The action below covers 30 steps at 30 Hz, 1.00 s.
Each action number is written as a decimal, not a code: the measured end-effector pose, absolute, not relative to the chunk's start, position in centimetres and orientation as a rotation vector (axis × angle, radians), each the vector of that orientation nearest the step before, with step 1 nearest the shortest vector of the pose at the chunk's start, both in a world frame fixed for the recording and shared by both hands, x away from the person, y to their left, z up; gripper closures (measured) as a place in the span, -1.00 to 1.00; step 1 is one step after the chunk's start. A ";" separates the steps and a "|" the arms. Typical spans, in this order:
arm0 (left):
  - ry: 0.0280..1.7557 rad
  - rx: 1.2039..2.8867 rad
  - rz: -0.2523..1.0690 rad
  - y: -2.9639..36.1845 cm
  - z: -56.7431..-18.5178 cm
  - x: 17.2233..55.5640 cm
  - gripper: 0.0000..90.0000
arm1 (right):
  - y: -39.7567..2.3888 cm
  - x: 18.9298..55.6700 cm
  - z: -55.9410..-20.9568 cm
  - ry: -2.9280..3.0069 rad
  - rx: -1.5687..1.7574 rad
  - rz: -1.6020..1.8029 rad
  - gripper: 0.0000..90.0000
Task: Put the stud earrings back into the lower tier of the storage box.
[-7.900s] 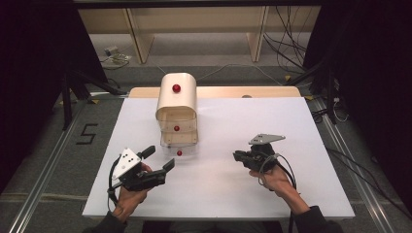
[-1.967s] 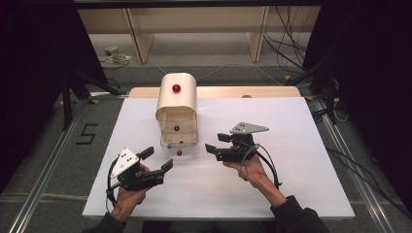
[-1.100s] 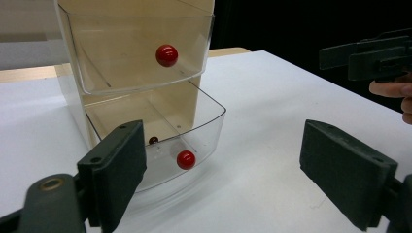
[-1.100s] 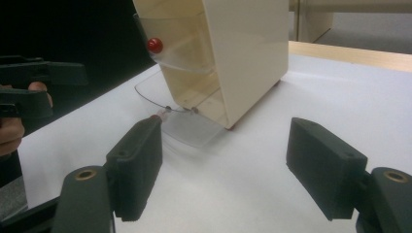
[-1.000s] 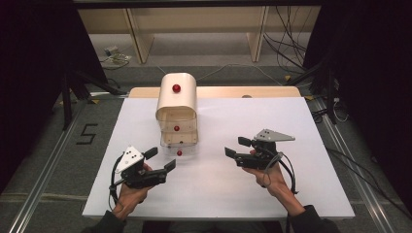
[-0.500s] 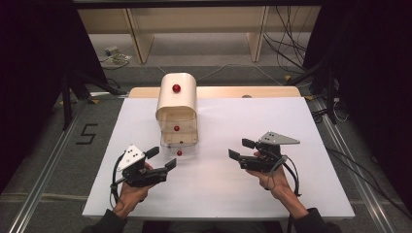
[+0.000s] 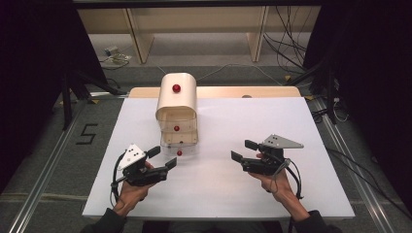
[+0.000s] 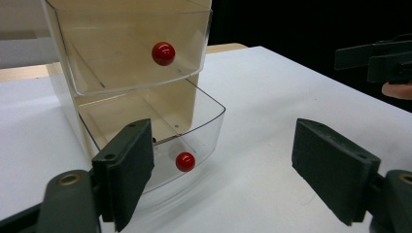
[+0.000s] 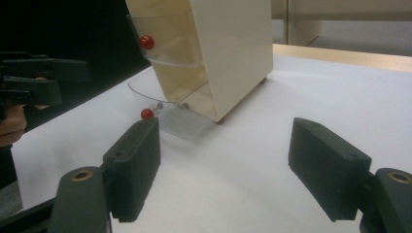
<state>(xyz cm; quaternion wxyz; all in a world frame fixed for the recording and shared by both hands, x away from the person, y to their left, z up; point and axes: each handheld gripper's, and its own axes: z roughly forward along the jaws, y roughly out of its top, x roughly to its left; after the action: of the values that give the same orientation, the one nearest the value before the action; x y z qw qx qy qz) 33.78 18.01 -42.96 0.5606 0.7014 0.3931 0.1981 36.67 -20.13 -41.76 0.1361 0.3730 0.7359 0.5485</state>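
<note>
Right gripper (image 7: 239, 150) pulled back from the bottom drawer (image 7: 180, 147).
Both hands low; left gripper (image 7: 162, 158) narrowing slightly, aimed 1 o'clock; both pairs of jaws apart, empty.

Clear plastic drawers, cream cabinet, matt black jaws.
You're looking at a small cabinet (image 7: 177, 99) with a smooth, satin cream shell; its pulled-out bottom drawer (image 8: 201, 127) is glossy see-through plastic with a shiny red knob (image 8: 185, 161). Your left gripper (image 8: 221, 174) and right gripper (image 9: 223, 167) carry matt, slightly grainy dark pads. The table (image 7: 291, 126) wears a smooth matt white sheet, with a bare wood edge behind.
</note>
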 end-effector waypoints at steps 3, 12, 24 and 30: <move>0.925 1.653 0.466 18.0 -43.0 33.8 -0.47 | -20.2 36.6 -41.9 2.127 1.070 1.585 -0.37; 0.921 1.659 0.460 18.2 -43.0 34.0 -0.43 | -20.4 36.4 -42.2 2.123 1.067 1.580 -0.38; 0.911 1.683 0.437 18.1 -43.2 34.3 -0.31 | -21.2 35.8 -42.5 2.115 1.082 1.575 -0.38; 0.912 1.693 0.444 18.1 -43.2 34.5 -0.29 | -21.6 35.5 -42.6 2.110 1.085 1.576 -0.38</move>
<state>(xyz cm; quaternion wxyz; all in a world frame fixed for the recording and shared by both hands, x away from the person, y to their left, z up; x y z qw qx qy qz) 34.47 18.14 -43.20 0.5512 0.7156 0.3857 0.1878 35.51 -21.60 -42.63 0.1462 0.3769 0.7328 0.5474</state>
